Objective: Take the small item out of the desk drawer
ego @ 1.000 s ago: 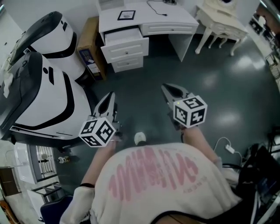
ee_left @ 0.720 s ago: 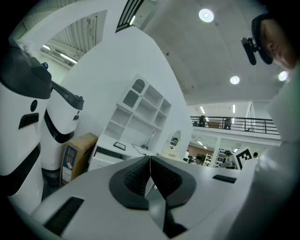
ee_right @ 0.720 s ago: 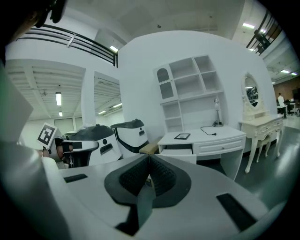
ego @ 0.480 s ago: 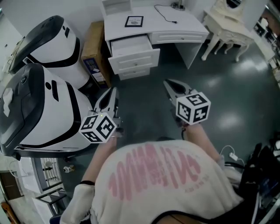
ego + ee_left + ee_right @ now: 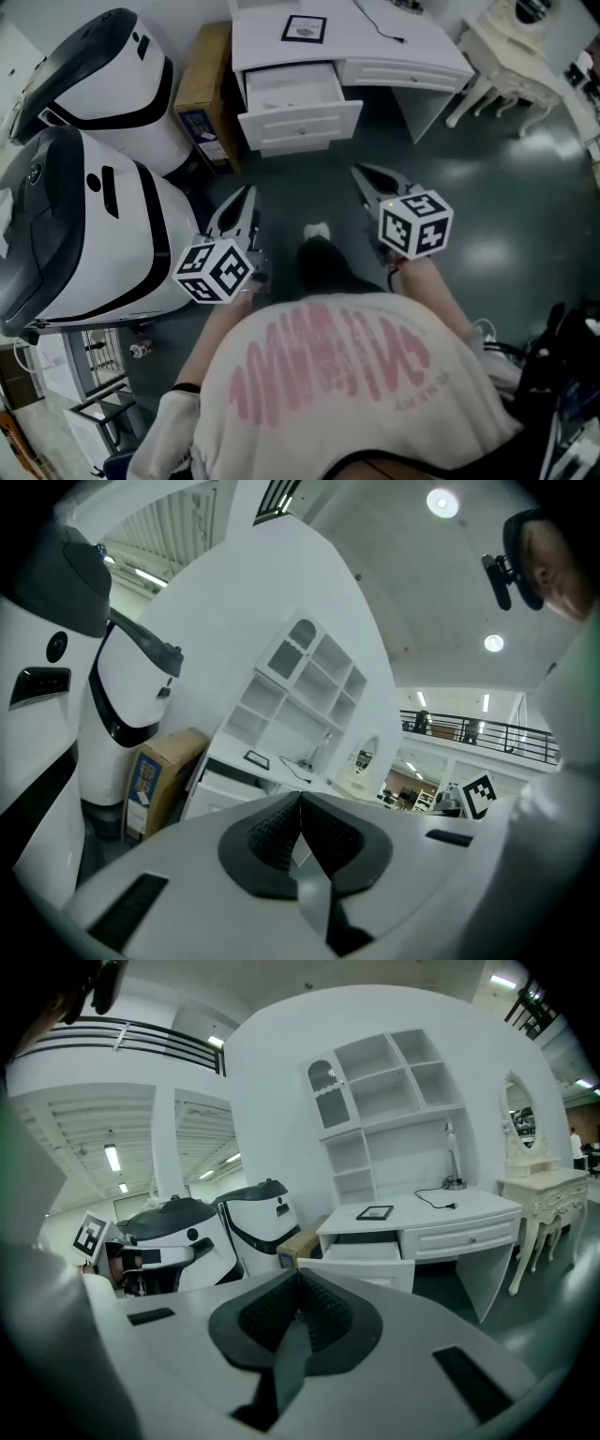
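A white desk (image 5: pixel 375 47) stands at the top of the head view, and its top left drawer (image 5: pixel 296 90) is pulled open. The drawer's inside looks white, and I cannot make out any small item in it. Both grippers hang over the dark floor, well short of the desk. My left gripper (image 5: pixel 247 194) is shut and empty, as is my right gripper (image 5: pixel 360 172). In the right gripper view the open drawer (image 5: pixel 361 1253) lies ahead, just past the shut right gripper (image 5: pixel 300 1276). The left gripper (image 5: pixel 300 799) points towards the desk (image 5: pixel 246 769).
Two large white-and-black machines (image 5: pixel 84 206) fill the left side. A cardboard box (image 5: pixel 202 89) leans between them and the desk. A black frame (image 5: pixel 305 28) and a cable (image 5: pixel 380 21) lie on the desktop. A cream table (image 5: pixel 516 42) stands at the right. My shoe (image 5: pixel 319 232) is between the grippers.
The desk has come nearer and lower in the head view as the person steps forward. A foot now shows between the grippers. Both grippers stay shut.
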`<state>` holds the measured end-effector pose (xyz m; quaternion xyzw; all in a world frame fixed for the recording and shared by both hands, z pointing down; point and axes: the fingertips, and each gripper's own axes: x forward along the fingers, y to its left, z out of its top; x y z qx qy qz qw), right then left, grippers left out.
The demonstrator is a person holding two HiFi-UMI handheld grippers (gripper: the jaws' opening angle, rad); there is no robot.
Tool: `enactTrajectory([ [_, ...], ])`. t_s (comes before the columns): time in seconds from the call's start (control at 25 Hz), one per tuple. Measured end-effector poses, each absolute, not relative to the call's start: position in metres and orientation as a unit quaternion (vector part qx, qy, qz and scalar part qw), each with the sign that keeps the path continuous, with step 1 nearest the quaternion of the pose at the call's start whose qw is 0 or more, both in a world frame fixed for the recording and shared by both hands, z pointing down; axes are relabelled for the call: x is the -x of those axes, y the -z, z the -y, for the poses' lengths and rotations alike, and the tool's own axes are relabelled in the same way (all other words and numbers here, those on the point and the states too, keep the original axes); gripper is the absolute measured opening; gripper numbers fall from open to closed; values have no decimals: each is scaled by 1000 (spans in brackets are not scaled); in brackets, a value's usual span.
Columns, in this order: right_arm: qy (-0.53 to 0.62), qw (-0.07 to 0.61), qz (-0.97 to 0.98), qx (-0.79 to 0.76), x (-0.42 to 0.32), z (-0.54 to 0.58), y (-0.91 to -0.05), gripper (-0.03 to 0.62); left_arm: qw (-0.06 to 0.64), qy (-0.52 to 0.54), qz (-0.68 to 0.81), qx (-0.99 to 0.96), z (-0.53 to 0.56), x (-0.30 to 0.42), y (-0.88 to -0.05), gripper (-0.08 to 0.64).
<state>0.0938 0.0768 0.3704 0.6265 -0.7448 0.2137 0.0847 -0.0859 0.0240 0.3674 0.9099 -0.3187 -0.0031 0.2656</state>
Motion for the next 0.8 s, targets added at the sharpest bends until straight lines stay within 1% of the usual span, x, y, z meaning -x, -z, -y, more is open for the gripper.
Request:
enactTrajectory([
  [0.32,-218,85,762,-604,-120,23,-384,17,268,17,338,-902,61,65,-373,29],
  [0.8,-249,113,791,-547,-164,179,-400,17,278,1,373,-885,195,10,-381,29],
])
